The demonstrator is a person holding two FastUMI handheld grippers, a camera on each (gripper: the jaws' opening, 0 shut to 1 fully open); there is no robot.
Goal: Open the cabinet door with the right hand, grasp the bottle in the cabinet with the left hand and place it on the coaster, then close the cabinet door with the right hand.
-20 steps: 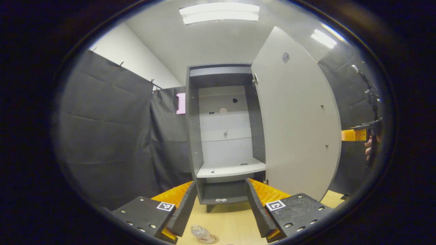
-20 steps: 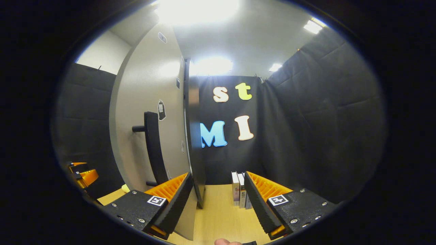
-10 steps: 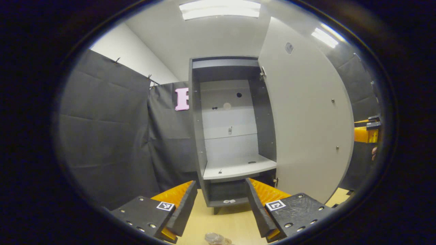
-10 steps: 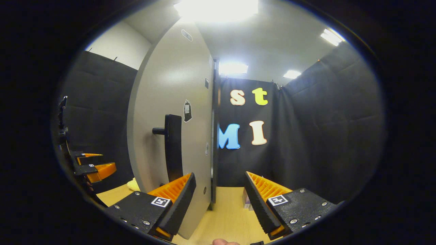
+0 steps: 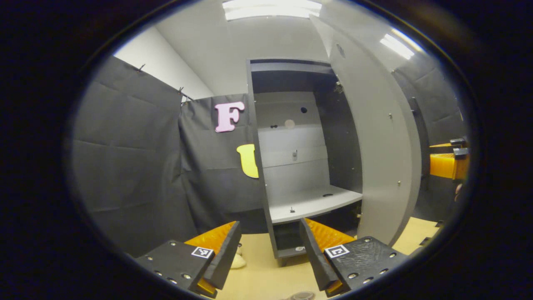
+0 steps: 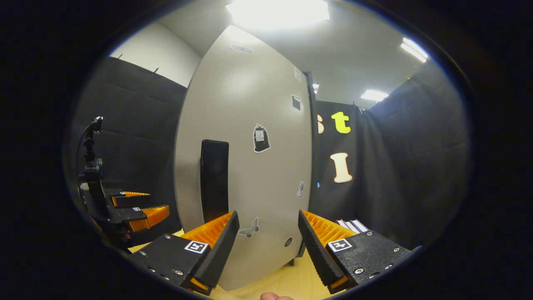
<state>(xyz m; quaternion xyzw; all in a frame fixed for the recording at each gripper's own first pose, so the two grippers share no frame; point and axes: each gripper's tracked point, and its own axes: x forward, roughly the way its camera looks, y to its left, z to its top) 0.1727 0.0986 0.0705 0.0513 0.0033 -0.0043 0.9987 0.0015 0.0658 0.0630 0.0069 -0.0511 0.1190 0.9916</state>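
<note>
The grey cabinet (image 5: 291,137) stands open, its shelf (image 5: 312,202) bare. Its door (image 5: 383,137) hangs partly swung in on the right. My left gripper (image 5: 270,254) is open in front of the cabinet's foot, holding nothing. A round rim (image 5: 302,296) at the lower edge looks like the bottle's top. My right gripper (image 6: 268,246) is open, facing the door's outer face (image 6: 250,158) close up, just right of the black handle (image 6: 214,181). I cannot tell whether it touches the door. The right gripper (image 5: 447,164) also shows past the door's edge, the left gripper (image 6: 133,210) left of the door.
The cabinet stands on a pale wooden table (image 5: 258,279). A small pale lump (image 5: 238,260) lies left of the cabinet's foot. Some upright books (image 6: 352,225) stand right of the cabinet by the black cloth wall (image 6: 395,166).
The door has swung in toward the cabinet, narrowing the opening. My right gripper has turned from the door's edge to its outer face. The cabinet has shifted right in the left gripper view.
</note>
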